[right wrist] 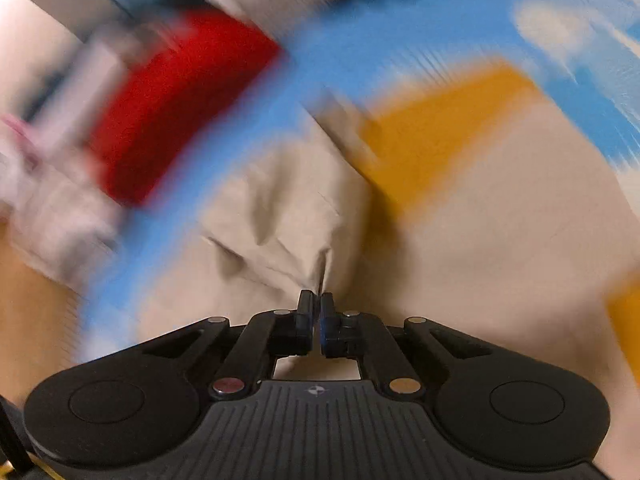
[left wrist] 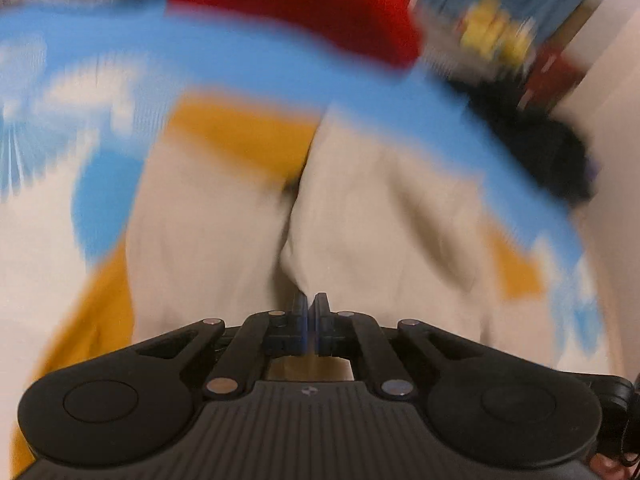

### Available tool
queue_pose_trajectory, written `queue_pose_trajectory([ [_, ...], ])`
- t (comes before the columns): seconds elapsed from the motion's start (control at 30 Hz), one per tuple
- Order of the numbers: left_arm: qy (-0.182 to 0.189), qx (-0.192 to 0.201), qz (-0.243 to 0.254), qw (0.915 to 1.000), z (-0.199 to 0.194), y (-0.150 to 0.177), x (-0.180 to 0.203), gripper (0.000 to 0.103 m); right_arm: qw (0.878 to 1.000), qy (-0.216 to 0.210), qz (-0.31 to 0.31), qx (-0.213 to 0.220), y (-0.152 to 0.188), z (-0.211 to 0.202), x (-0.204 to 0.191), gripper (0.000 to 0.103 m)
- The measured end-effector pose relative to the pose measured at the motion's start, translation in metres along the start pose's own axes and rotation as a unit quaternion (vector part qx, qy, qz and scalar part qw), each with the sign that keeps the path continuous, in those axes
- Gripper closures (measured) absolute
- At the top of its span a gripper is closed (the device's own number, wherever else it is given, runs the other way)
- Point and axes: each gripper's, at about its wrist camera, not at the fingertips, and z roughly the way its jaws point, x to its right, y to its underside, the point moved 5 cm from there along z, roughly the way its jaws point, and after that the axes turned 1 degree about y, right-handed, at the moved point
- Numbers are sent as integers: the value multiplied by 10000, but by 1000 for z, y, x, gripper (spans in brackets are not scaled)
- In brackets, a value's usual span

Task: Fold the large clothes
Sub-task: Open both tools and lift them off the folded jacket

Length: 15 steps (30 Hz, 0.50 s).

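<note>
A large beige garment (left wrist: 208, 232) fills the left wrist view and hangs forward from my left gripper (left wrist: 311, 300), which is shut on a bunched fold of it. The same beige garment (right wrist: 280, 216) fills the right wrist view, where my right gripper (right wrist: 318, 300) is shut on a pinched edge of the cloth. Both views are heavily motion-blurred. The garment lies over a sheet patterned in blue, white and mustard yellow (left wrist: 248, 132).
A red folded item (left wrist: 304, 4) lies beyond the garment, also in the right wrist view (right wrist: 176, 108). Dark clothing (left wrist: 552, 148) and a yellow-and-blue item (left wrist: 496, 36) sit at the far right. Pale clothes (right wrist: 52, 200) lie at left.
</note>
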Motion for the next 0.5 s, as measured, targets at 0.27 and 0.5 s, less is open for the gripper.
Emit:
queue_pose_trajectory([
  [0.27, 152, 886, 91, 9959, -31, -16, 18, 64, 9883, 69, -332, 1490, -26, -45, -12, 95],
  [0.5, 428, 184, 536, 9975, 13, 11, 32, 68, 9779, -1603, -472, 1257, -33, -27, -38, 73],
])
